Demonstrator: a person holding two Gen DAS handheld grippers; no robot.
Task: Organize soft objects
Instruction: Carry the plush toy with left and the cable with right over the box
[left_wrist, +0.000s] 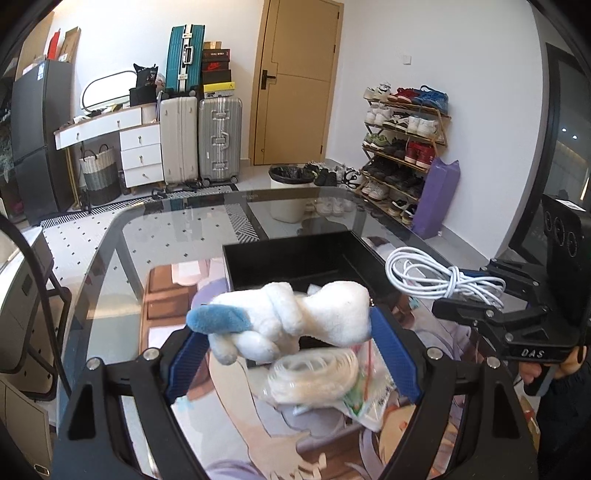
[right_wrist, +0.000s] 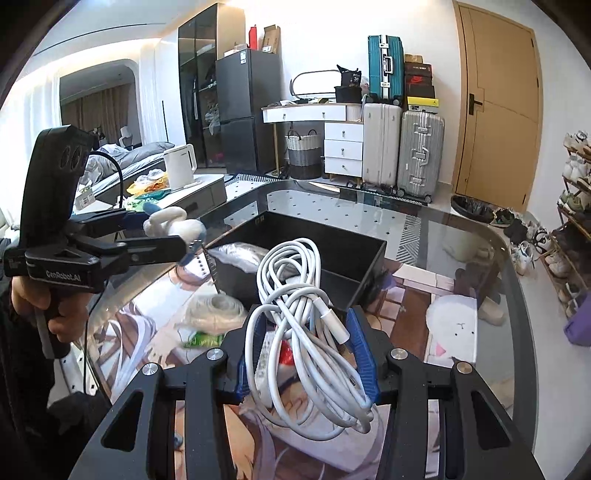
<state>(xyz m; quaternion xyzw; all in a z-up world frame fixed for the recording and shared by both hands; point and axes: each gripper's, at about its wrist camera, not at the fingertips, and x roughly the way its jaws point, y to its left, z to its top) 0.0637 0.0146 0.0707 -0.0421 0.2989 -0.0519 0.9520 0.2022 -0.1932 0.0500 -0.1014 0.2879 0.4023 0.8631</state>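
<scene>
Sagging white plush toy (left_wrist: 295, 317) with blue ear, held aloft.

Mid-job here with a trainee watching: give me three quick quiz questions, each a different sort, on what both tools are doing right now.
1. True or false: the left tool is shut on the plush toy.
2. What does the right tool hold? A) white cable B) kettle C) shoe
3. Fill in: the black box stands on the glass ____.

Key:
1. True; its blue pads squeeze the white and blue toy, held in the air just short of the box.
2. A; the coiled white cable is pinched between its pads.
3. Table; a bagged roll lies on it too, just short of the box.
</scene>
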